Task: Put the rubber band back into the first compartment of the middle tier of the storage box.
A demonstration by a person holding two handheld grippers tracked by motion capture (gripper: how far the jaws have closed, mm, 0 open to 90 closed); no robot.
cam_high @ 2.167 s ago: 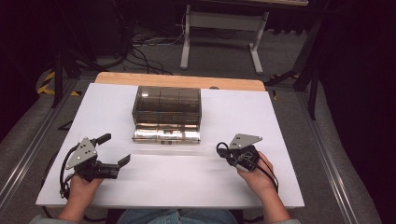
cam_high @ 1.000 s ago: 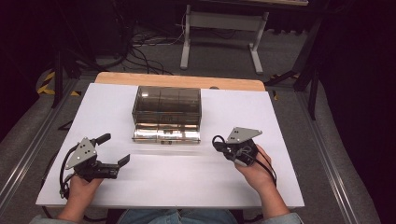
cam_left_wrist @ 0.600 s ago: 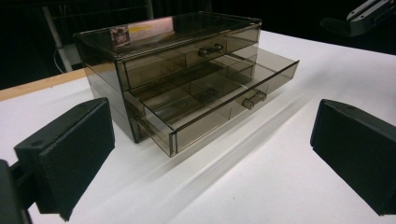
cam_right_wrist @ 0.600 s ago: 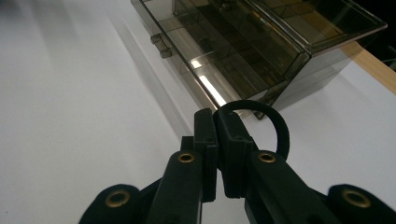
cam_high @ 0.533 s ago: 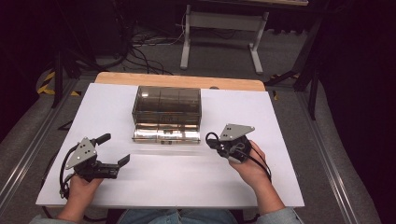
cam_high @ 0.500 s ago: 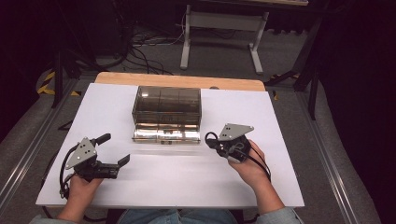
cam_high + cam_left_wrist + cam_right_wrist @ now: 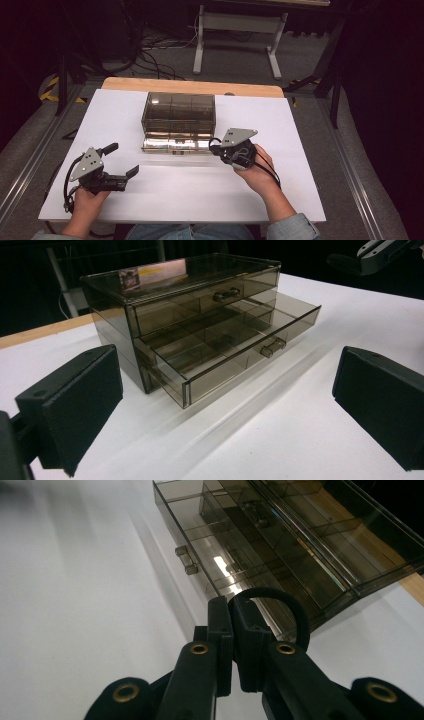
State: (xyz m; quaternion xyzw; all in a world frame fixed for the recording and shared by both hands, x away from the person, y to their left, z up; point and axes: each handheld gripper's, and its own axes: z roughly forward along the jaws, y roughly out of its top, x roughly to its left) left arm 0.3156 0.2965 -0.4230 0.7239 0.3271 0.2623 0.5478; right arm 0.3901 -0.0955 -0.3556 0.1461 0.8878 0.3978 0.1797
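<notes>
You moved the right gripper, jaws pressed together on a black loop, leftward up to the open drawer's right end.

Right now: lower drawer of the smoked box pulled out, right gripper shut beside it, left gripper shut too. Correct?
Not quite. The left gripper is open: the left gripper view shows its jaws far apart. The lower drawer is out and the right gripper is shut, as stated.

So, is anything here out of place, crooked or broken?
Only one thing stands out: the lower drawer of the smoky plastic drawer box is pulled out, while the upper drawer is pushed in. Its compartments look empty. The box sits straight on the white table, with no visible damage or spill.
</notes>
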